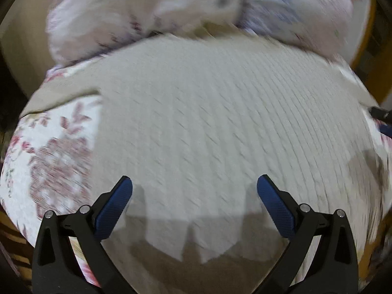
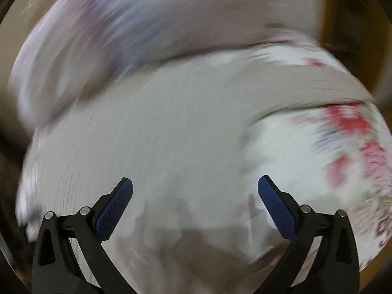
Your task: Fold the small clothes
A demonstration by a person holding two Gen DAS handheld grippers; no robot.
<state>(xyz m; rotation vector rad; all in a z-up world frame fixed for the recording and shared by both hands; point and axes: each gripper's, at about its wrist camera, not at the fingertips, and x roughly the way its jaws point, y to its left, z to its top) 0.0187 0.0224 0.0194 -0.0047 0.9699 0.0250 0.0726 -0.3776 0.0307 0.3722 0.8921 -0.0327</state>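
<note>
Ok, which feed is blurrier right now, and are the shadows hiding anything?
Right wrist: heavy motion smear, floral bedspread streaked. Left wrist: mild blur, the cream ribbed garment still readable. Both: gripper shadows darken the near cloth; left gripper and right gripper stay sharp, open.

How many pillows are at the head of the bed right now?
2. One pillow lies at the upper left of the left wrist view, the other pillow at the upper right, both beyond the white garment. Motion blur could hide more.
</note>
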